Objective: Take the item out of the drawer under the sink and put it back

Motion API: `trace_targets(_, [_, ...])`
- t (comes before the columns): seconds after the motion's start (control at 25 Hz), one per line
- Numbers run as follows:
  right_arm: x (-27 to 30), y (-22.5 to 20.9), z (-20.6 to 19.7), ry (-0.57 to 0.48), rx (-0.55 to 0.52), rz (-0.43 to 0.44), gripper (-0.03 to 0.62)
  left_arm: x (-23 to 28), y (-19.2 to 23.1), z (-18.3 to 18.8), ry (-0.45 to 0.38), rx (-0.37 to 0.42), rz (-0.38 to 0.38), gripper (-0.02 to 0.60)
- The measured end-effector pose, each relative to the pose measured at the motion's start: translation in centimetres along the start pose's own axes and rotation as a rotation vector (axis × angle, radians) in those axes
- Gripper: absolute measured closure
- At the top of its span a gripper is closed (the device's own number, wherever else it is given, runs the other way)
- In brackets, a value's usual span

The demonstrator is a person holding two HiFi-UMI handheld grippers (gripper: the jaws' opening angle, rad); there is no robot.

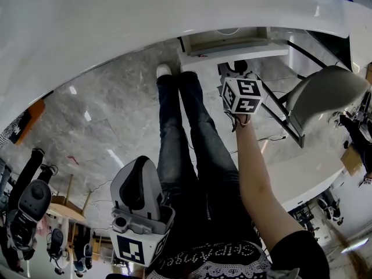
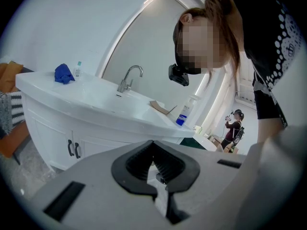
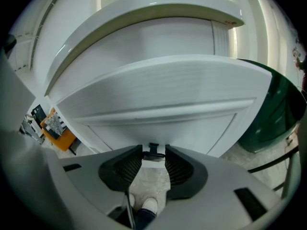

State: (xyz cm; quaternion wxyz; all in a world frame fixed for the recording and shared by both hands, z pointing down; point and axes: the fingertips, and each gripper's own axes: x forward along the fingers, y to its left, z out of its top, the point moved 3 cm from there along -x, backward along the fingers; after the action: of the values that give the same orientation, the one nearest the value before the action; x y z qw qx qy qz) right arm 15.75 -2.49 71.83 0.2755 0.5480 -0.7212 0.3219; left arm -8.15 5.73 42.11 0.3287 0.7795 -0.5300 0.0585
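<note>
Drawer [image 1: 232,56] under the sink [image 2: 103,99] stands pulled out slightly; its contents cannot be made out. Right gripper [image 3: 153,156] grips the black drawer handle [image 3: 153,147], jaws narrow. Left gripper [image 2: 154,145] is held low, jaw tips together, empty. The print on the bottle [image 2: 183,115] label is unreadable.

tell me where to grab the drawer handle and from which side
Grip the drawer handle across its short black bar, coming straight on from the front: it juts out from the flat drawer front, as the right gripper holds it.
</note>
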Motion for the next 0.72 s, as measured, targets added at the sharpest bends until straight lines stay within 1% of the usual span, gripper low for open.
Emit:
trace_targets(0.12, [-0.1,-0.1,-0.2,0.011,-0.001,-0.008,0.445,-0.1,-0.4,0.1,-0.004,0.01,-0.009,0.577])
trace_targets(0.28, [-1.1,0.1,0.4,0.019,-0.001,-0.027,0.445,-0.7,-0.8,1.5,-0.033,0.027,-0.02,0.577])
trace_targets(0.44, [-2.9,0.2,1.1,0.0,0.021,-0.041,0.447,-1.3,-1.2,2.7,-0.061,0.049,-0.028,0.577])
trace_targets(0.6, [-5.8,0.1,2.4,-0.028,0.04,-0.049,0.451,-2.0,-1.8,4.5,-0.081,0.092,-0.039,0.577])
trace_targets(0.72, [-8.2,-0.3,4.5,-0.073,0.061,-0.067,0.505,-2.6,-1.8,5.9,-0.112,0.099,-0.017,0.577])
